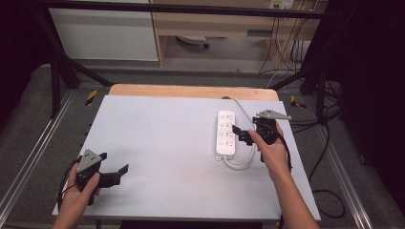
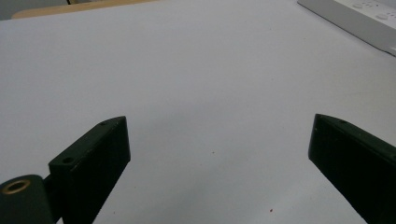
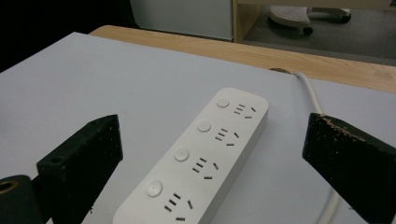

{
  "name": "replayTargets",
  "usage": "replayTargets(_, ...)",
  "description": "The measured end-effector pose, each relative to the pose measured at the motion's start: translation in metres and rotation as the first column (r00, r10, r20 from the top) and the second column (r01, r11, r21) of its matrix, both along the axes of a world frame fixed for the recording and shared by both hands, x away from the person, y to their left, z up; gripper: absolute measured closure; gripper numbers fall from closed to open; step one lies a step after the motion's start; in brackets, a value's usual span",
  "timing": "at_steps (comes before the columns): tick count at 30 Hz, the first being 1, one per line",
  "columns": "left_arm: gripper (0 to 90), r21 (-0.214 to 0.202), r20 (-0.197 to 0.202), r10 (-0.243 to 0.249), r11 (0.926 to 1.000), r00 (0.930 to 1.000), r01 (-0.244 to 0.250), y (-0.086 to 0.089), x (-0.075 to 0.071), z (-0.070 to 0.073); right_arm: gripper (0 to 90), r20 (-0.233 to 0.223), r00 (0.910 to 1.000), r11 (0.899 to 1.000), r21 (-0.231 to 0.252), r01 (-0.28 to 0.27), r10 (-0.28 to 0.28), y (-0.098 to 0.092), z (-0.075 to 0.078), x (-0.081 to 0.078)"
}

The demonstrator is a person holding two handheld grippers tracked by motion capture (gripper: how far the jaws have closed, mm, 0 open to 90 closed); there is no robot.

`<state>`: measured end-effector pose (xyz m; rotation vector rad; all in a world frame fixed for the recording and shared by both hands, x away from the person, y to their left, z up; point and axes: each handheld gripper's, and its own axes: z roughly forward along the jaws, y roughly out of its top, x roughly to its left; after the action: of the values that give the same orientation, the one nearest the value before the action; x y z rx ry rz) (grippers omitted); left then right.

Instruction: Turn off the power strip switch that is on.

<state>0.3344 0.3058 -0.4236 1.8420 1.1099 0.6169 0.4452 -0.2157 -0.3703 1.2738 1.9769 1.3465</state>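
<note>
I am seeing a table (image 1: 157, 143) with a pale grey top and a wooden far edge. A white power strip (image 1: 226, 132) is lying flat on it, its white cable (image 1: 241, 164) looping beside the strip's near end.

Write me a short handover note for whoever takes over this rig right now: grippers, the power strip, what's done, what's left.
Left gripper: open, holding nothing, low over the near left of the table, far from the work.
Right gripper: open, jaws wide apart, at the right side of the power strip, aimed at it, not gripping.
Power strip: white, four sockets each with a button, lying flat right of centre; its cord loops at the near end. Nothing is plugged in.
Done: approach only.
Left: probably close in on the strip and handle it.
</note>
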Motion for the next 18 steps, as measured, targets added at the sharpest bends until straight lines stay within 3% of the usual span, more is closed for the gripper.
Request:
replayTargets(12, 5.4, 0.000, 0.000, 0.006, 1.0000, 1.0000, -0.006, 0.002, 0.000, 0.000, 5.1, 0.040, 0.9987, 1.000, 0.010, 0.030, -0.030, -0.029, -0.006, -0.034)
replayTargets(18, 5.4, -0.001, -0.001, 0.010, 1.0000, 1.0000, -0.010, 0.002, 0.000, 0.000, 5.9, 0.098, 0.9943, 0.999, -0.010, 0.043, -0.042, -0.045, -0.013, -0.055)
